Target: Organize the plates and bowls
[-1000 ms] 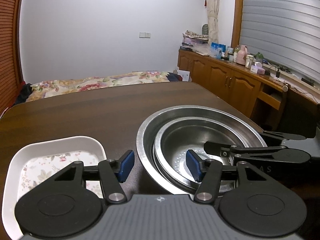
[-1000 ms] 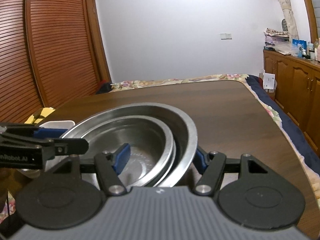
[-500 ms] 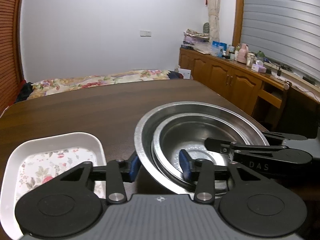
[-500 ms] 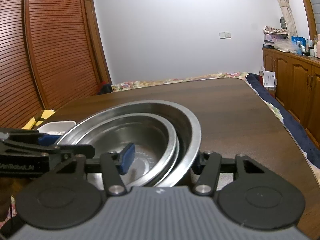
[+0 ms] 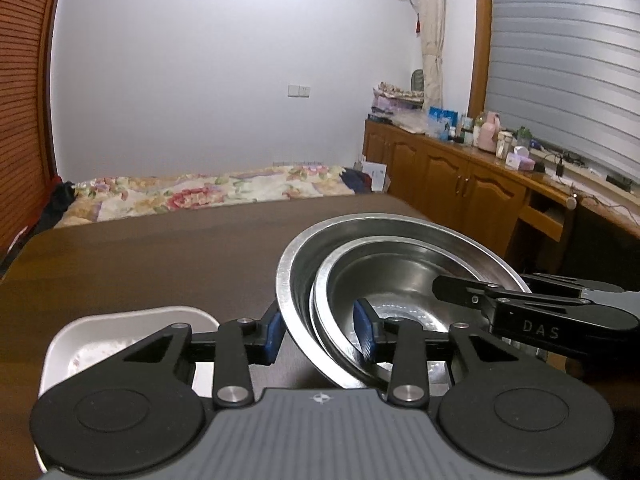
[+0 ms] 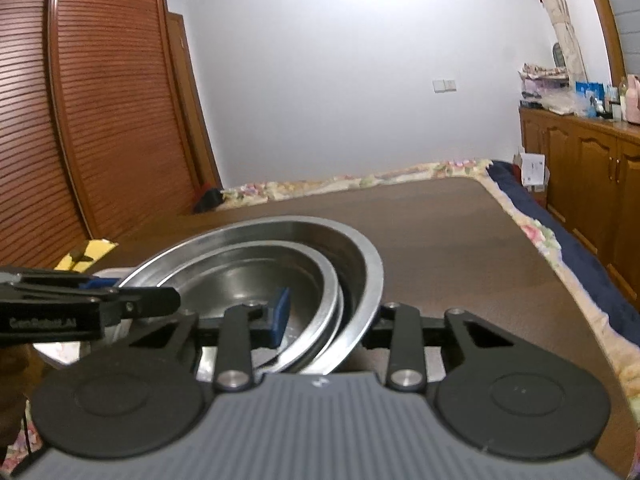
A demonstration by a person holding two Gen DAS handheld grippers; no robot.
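Gripping opposite rims of the 2 nested steel bowls [image 5: 384,280] above the table [image 5: 160,256], left gripper [image 5: 320,334] and right gripper [image 6: 328,316] each pinch the walls; white plate [image 5: 132,320] sits nearer the left.

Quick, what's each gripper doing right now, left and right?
Left gripper: closed on the rims of the nested steel bowls, left side.
Right gripper: closed on the same bowls' rims, right side.

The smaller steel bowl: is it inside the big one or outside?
Inside: the smaller steel bowl sits nested within the big bowl's rim.
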